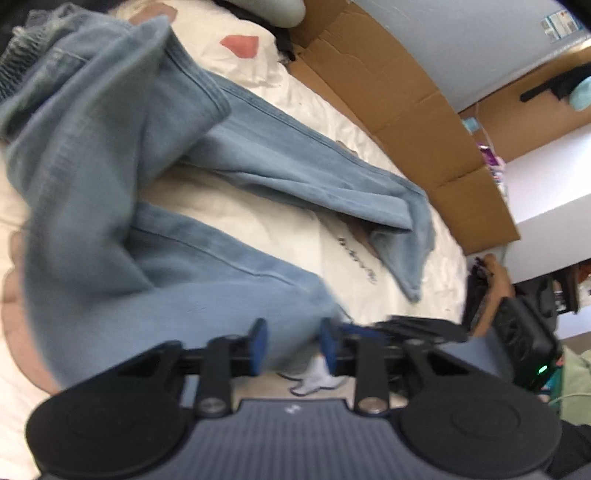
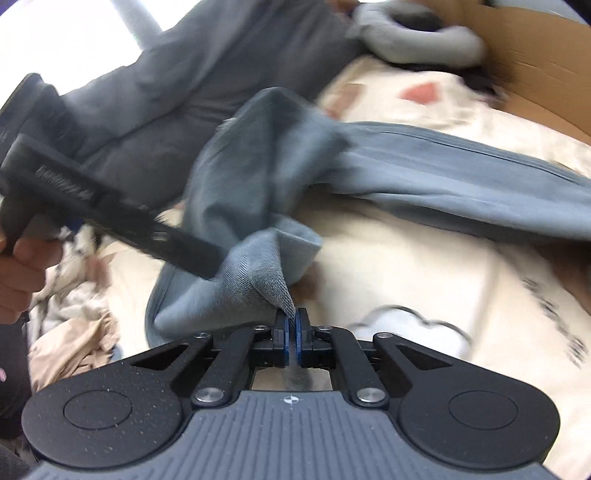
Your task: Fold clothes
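Observation:
Light blue jeans [image 1: 258, 155] lie spread on a cream bed cover [image 1: 258, 229], both legs stretched toward the far right. My left gripper [image 1: 293, 347] has a thick bunch of one leg's denim between its blue pads, which stand partly apart around it. In the right wrist view, my right gripper [image 2: 291, 332] is shut on a corner of the jeans [image 2: 443, 177], lifted off the bed. The left gripper [image 2: 210, 264] comes in from the left, held by a hand, with its tip in the same raised fold. Both views are blurred.
A flattened cardboard box [image 1: 424, 122] runs along the bed's far side. A dark grey garment [image 2: 207, 74] and a grey cushion [image 2: 417, 33] lie at the back. Crumpled beige and white clothes [image 2: 74, 295] are heaped at the left. A person's hand [image 1: 495, 280] is at the right.

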A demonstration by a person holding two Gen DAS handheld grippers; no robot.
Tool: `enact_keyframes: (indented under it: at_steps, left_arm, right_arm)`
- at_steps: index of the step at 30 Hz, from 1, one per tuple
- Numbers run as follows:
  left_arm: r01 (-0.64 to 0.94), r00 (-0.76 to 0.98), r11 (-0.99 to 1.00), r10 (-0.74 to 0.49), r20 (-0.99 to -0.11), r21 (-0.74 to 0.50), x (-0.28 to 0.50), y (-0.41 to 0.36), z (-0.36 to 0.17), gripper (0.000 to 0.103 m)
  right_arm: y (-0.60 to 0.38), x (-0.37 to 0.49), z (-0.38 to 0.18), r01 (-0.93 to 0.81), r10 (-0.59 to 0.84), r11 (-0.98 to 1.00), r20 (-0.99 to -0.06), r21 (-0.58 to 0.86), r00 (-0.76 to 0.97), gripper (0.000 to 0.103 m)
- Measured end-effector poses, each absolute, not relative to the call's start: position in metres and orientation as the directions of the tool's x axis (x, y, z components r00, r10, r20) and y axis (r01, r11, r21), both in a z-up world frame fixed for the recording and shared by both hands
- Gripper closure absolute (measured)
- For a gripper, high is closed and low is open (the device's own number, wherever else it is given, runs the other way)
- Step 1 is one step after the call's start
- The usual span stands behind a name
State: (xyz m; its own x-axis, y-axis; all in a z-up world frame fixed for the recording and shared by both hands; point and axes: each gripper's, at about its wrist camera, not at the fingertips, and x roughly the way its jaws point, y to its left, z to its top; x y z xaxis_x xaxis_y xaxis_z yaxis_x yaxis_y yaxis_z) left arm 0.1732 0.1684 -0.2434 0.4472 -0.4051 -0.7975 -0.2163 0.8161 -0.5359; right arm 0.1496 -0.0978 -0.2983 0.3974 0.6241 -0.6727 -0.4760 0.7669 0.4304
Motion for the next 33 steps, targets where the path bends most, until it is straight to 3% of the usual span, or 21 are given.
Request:
enact_keyframes:
  at_steps: [4,7,15,22,27,30,32,33]
  left_arm:
    - [-0.244,0.438,0.840,-0.350,-0.828,-0.484,0.174,0.179,-0.248,0.062]
    - [-0.272,0.432,0.864,-0.285,-0.856,-0.425,0.174,0.190,-0.249,0.051]
    - [-0.333,0.442,0.873,-0.188,-0.877,-0.355,0.173,0.226,-0.249,0.038]
    - [-0.384,0.434,0.869,-0.128,-0.892,-0.312,0.175,0.246,-0.259,0.038]
    - [-0.417,0.414,0.868,-0.082,-0.907,-0.269,0.172,0.253,-0.268,0.031]
    - [-0.429,0.403,0.866,-0.073,-0.912,-0.259,0.167,0.256,-0.271,0.031]
    - [-0.431,0.399,0.866,-0.068,-0.915,-0.252,0.165,0.258,-0.273,0.031]
    - [-0.434,0.396,0.866,-0.065,-0.916,-0.249,0.164,0.259,-0.273,0.031]
  right_arm:
    - [-0.133,0.152,-0.296,-0.385,0.570,0.818,-0.687,0.427,0.450,0.102]
    - [-0.153,0.151,-0.292,-0.336,0.538,0.842,-0.694,0.422,0.479,0.103]
    - [-0.188,0.145,-0.259,-0.289,0.440,0.898,-0.711,0.333,0.548,0.103]
    - [-0.230,0.143,-0.251,-0.166,0.338,0.940,-0.741,0.299,0.580,0.103]
    - [-0.236,0.139,-0.270,-0.109,0.358,0.927,-0.754,0.360,0.551,0.102]
    - [-0.233,0.136,-0.286,-0.104,0.370,0.922,-0.771,0.372,0.518,0.088]
    - [-0.227,0.135,-0.296,-0.110,0.385,0.917,-0.775,0.384,0.501,0.063]
    - [-0.225,0.134,-0.301,-0.113,0.393,0.914,-0.777,0.391,0.492,0.060]
